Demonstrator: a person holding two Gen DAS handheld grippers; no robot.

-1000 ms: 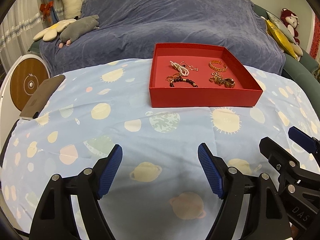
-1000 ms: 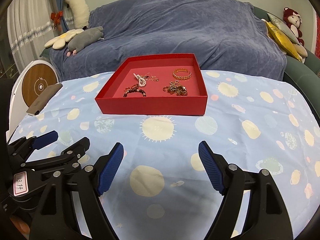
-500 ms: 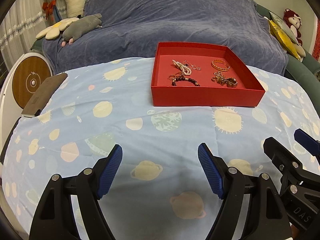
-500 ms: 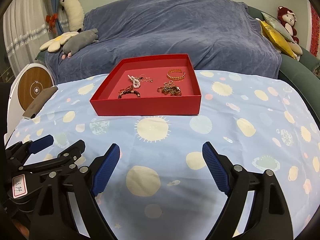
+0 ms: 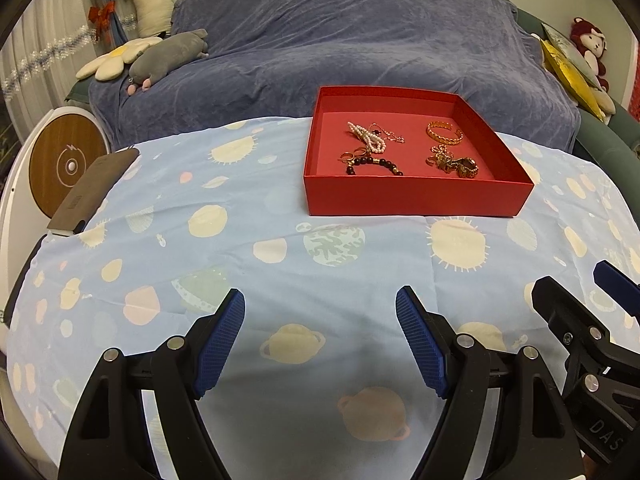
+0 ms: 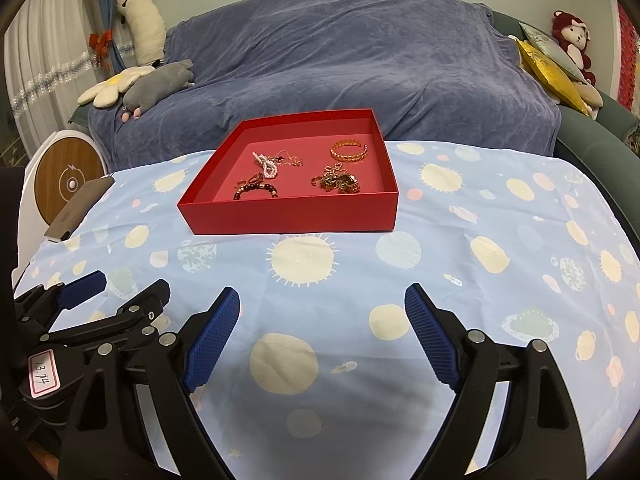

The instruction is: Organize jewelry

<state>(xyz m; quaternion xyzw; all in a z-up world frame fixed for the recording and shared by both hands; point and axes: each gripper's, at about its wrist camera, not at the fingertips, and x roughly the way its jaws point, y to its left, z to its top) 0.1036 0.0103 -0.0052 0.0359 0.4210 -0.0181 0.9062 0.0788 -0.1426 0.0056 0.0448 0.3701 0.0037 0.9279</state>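
While both grippers hover low over the cloth [image 5: 280, 220], left gripper [image 5: 320, 332] spread, right gripper [image 6: 322, 330] spread, both empty, red tray [image 6: 288, 216] with jewelry [image 6: 338, 178] well ahead of the jaws.

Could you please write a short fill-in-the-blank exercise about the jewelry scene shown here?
1. All the jewelry lies inside the ____ box.
2. The gold bangle lies ____ of the pearl strand.
3. The jaws of the left gripper and right gripper are ____.
4. The tablecloth is printed with suns and ____.

Missing words: red; right; open; planets
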